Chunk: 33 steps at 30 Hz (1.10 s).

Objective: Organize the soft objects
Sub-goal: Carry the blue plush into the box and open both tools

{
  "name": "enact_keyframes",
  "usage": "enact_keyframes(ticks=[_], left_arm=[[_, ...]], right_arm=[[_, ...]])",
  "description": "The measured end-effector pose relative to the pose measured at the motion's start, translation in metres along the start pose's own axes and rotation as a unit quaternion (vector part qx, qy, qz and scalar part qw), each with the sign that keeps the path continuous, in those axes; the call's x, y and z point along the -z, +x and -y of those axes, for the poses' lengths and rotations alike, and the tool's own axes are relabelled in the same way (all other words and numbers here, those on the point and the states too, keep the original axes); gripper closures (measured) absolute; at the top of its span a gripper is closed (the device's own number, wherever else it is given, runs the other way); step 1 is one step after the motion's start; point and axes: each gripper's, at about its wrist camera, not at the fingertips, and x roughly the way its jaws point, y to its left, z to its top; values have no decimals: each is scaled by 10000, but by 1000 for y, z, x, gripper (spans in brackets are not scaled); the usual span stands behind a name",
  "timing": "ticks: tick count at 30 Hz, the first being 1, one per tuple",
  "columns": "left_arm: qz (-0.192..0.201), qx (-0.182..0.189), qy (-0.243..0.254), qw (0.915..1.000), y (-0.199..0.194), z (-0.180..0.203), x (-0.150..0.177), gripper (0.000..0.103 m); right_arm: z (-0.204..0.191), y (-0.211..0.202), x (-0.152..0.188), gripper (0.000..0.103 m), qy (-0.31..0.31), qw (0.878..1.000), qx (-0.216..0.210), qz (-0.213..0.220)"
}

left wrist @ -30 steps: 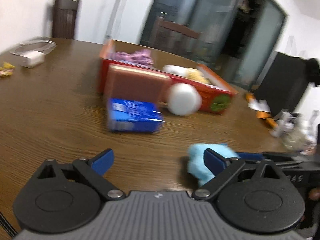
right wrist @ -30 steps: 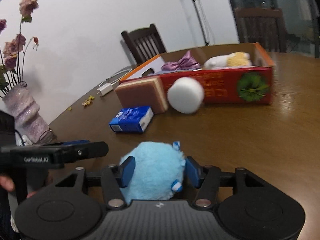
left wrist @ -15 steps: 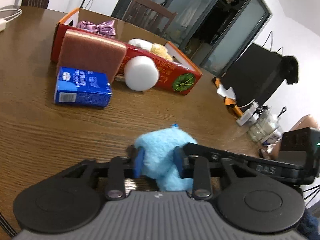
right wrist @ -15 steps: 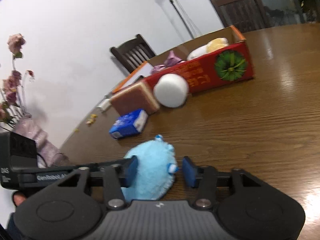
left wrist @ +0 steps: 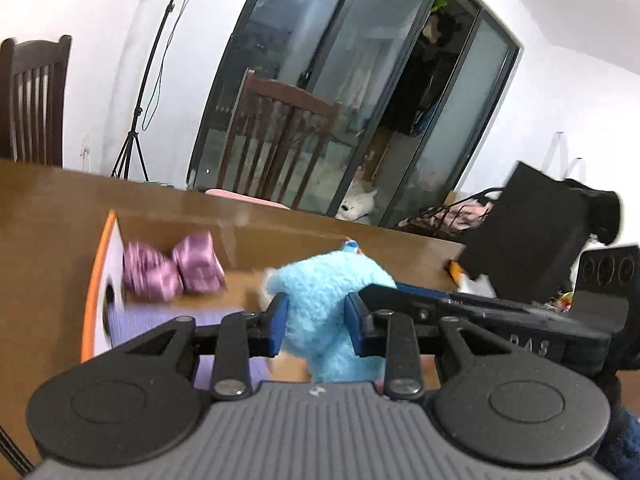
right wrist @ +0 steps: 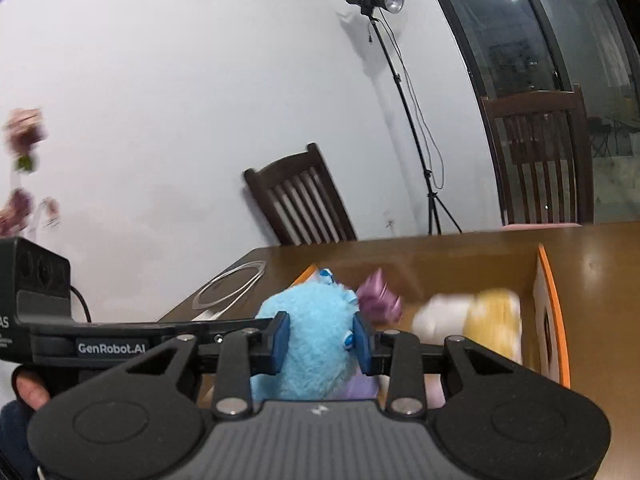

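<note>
A fluffy light-blue plush toy [left wrist: 328, 280] [right wrist: 304, 312] hangs in the air over the open orange-rimmed cardboard box [left wrist: 96, 280] [right wrist: 554, 312]. My left gripper [left wrist: 316, 312] is shut on it. My right gripper [right wrist: 320, 336] pinches the same toy from the other side, its jaws still closing with the pads pressed into the fur. Inside the box lie a purple satin bow [left wrist: 172, 268] [right wrist: 378, 296] and a white-and-yellow plush [right wrist: 472, 320]. Each gripper's black body crosses the other's view.
The box stands on a brown wooden table [right wrist: 600, 256]. A coiled white cable [right wrist: 230, 284] lies at its far left. Dark wooden chairs [right wrist: 304, 200] [left wrist: 280, 140], a light stand [right wrist: 400, 92] and a black bag [left wrist: 532, 232] surround the table.
Both grippers closed on the blue plush on the table, then lifted it and carried it forward over the box. The sponge, white ball and blue carton have dropped out of view.
</note>
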Motion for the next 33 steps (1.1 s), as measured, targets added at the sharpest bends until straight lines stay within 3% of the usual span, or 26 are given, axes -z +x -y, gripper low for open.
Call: enact_keyframes(ticks=[6,9,12,14,21,24,26,33], left_arm=[[-584,-381,-366,9969,79,-53,-39,73],[-1014,-644,-441,9918,114,-74,-37,76],[-1591,-1059,-410,9807,141,-83,-29,78],[-1720,-1111,-393,9780,144,-83,-30,78],[-1581,-1186,-276,9799,142,-79,-31,76],[-1284,-1404,-81,9817,131,-68,-29,66],[-1113,-1447,-16,9832,117,-63,-30,52],[-883,-1538,221,9839,60,-30,-40,51]], right_arm=[[47,102,-45,70,454,9970,269,-572],[64,147,-45,71,517,9916,543,-1049],[73,181,-34,74,393,9837,928,-1490],[76,187,-30,73,456,9828,886,-1552],[86,189,-31,73,568,9812,701,-1707],[82,182,-25,71,582,9809,692,-1723],[80,178,-26,69,683,9809,639,-1703],[57,134,-42,66,304,9844,914,-1471]])
